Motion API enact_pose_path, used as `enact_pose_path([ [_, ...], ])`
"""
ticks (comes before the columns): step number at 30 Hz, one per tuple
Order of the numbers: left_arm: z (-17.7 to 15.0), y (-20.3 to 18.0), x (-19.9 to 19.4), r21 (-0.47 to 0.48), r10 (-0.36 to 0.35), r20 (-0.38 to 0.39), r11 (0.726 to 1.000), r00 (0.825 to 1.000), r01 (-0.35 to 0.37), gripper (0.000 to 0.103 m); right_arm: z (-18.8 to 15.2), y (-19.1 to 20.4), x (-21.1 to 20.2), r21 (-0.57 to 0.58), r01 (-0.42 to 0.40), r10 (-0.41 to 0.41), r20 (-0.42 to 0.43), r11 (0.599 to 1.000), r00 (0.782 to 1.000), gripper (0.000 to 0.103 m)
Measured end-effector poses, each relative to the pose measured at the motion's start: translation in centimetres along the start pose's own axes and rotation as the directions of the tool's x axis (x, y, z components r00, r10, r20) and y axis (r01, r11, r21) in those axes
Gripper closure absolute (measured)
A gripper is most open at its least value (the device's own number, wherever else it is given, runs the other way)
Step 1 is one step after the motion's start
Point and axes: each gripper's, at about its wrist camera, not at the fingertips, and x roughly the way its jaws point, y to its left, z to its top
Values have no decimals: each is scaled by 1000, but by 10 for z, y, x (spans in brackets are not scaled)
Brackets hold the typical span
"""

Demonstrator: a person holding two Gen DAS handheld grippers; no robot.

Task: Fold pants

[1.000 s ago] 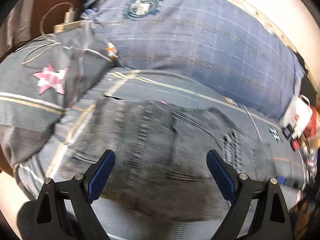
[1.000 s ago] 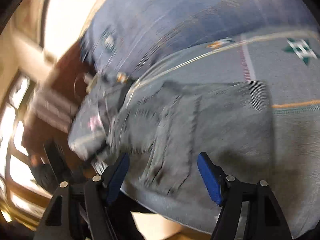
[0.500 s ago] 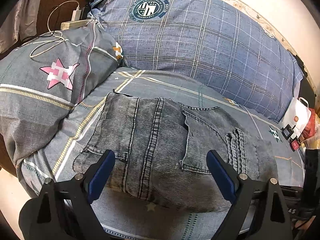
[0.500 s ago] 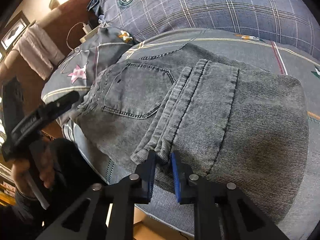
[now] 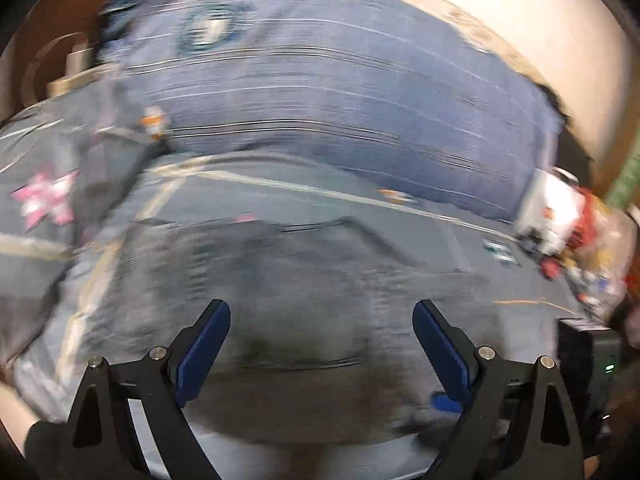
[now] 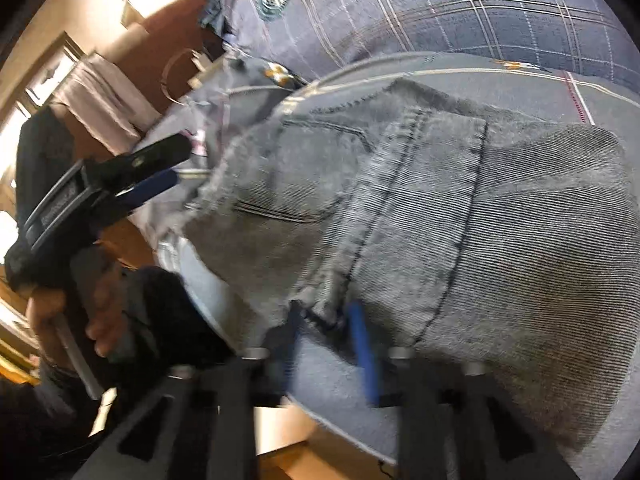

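Right wrist view shows the right gripper (image 6: pixel 326 336) opening, its fingers astride the folded pants' (image 6: pixel 460 220) near edge on the bed (image 6: pixel 332 384) — let go cleanly (no dragging) — while the left gripper (image 5: pixel 320 344) hovers wide open above the denim, holding nothing.

Pants (image 6: pixel 500 240): washed grey denim with dark seam stitching. Bed sheet (image 5: pixel 400 216): grey, crossed by pale cream stripes. Large pillow (image 6: pixel 460 4): blue-grey plaid with white and tan lines and a round teal-and-white emblem. Small pillow (image 5: pixel 44 200): grey with a pink-and-white star. Left tongs (image 5: pixel 320 340): black with blue pads.
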Motion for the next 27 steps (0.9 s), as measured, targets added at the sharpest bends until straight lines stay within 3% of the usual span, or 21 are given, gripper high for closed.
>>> enact_pose_path([
  [1, 3, -9, 5, 13, -13, -15, 1000, 1000, 13, 10, -1, -1, -5, 19, -14, 14, 10, 1000, 1000, 32],
  [3, 6, -28, 16, 55, -10, -28, 998, 1000, 11, 10, -8, -8, -17, 66, -58, 56, 36, 996, 998, 32],
  [7, -9, -55, 47, 187, 77, -99, 981, 992, -58, 10, -30, -40, -68, 202, -103, 76, 135, 974, 988, 32],
  [12, -52, -70, 96, 377, 254, -217, 912, 943, -159, 9, -3, -97, -114, 347, -141, 33, 299, 927, 954, 32],
  [15, -58, -65, 94, 363, 250, -202, 917, 947, -164, 9, 36, -127, -110, 382, -207, 76, 331, 900, 941, 32],
  [17, -59, -64, 95, 367, 253, -202, 915, 946, -166, 9, 64, -151, -88, 407, -222, 103, 294, 886, 950, 32],
  [20, -59, -63, 93, 365, 248, -200, 917, 948, -163, 8, 81, -186, -52, 502, -109, 1, 211, 858, 977, 36],
  [22, -59, -61, 94, 359, 239, -201, 920, 950, -156, 8, 79, -203, -48, 563, -195, 41, 275, 803, 961, 36],
  [23, -59, -61, 94, 358, 236, -199, 921, 951, -153, 7, 80, -199, -52, 566, -198, 46, 270, 800, 962, 36],
  [27, -59, -60, 98, 348, 228, -195, 925, 954, -150, 5, 58, -160, -84, 487, -203, 67, 283, 849, 957, 36],
])
